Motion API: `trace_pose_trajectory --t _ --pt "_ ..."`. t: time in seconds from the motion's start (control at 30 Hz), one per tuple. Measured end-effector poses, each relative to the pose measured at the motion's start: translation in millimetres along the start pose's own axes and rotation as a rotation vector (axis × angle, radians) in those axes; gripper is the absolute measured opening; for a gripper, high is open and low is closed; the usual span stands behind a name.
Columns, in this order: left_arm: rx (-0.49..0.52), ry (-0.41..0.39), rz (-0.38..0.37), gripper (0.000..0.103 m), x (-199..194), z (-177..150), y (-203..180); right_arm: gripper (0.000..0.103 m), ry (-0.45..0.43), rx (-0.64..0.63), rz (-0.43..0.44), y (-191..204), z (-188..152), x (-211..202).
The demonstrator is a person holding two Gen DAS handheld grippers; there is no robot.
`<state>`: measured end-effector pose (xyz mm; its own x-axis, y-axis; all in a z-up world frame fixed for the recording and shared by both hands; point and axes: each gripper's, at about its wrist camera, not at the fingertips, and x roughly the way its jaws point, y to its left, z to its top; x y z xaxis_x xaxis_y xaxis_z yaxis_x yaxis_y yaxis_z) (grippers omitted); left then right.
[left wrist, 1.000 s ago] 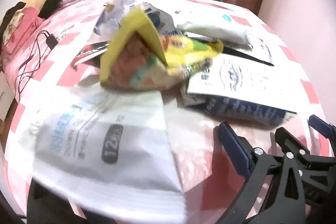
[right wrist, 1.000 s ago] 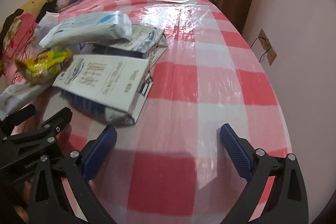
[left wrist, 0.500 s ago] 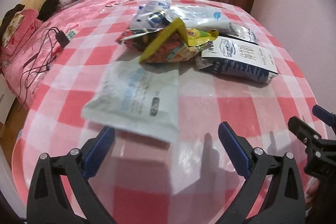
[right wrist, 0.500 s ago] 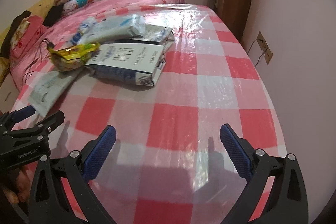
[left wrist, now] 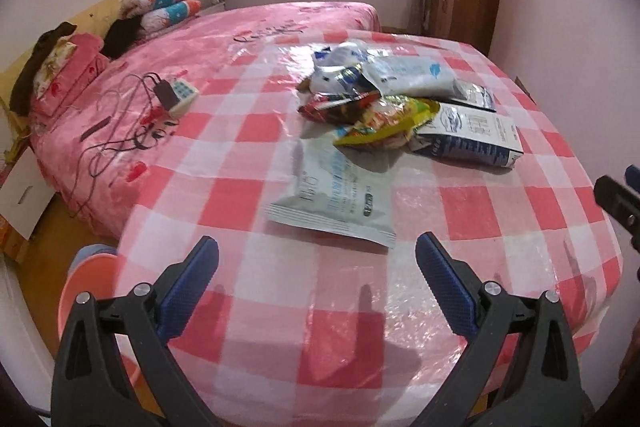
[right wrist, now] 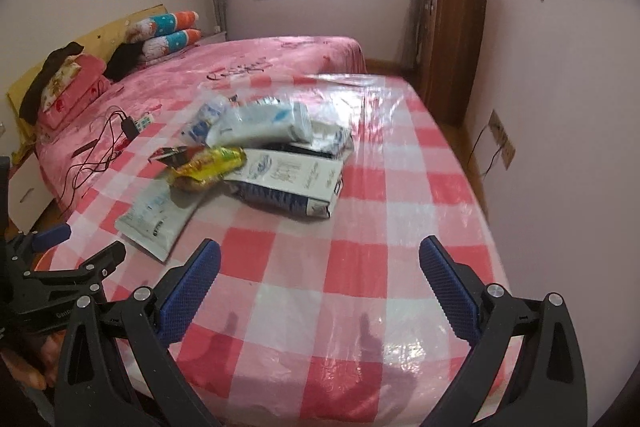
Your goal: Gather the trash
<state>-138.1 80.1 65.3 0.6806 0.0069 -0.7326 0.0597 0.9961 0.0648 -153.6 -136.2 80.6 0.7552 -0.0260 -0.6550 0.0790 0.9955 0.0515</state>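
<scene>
Both the left gripper (left wrist: pixel 316 263) and right gripper (right wrist: pixel 319 263) hover wide open and empty over the counter (left wrist: pixel 472 207). The wrappers (left wrist: pixel 384 107) lie heaped mid-counter, a flat pouch (left wrist: pixel 336 195) nearest; its slick film may slip the fingers.

Right tool (right wrist: pixel 319 281) hangs wide open over the table's (right wrist: pixel 400 195) near edge; the trash pile (right wrist: pixel 256 155) sits toward the far left side.

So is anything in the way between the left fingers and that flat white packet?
Nothing visible. The left gripper is open, and only bare checked tablecloth lies between it and the white packet.
</scene>
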Motion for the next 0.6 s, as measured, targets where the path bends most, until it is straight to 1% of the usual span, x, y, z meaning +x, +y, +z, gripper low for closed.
trace_pose_trajectory --t 0.23,0.6 --pt "-0.007 -0.033 -0.002 0.099 -16.5 0.4 8.4 0.098 -0.045 -0.036 0.005 11.7 2.1 -20.7" --pt "-0.020 -0.058 0.007 0.099 -25.6 -0.9 18.9 0.098 -0.109 -0.045 0.052 17.0 3.3 -38.3"
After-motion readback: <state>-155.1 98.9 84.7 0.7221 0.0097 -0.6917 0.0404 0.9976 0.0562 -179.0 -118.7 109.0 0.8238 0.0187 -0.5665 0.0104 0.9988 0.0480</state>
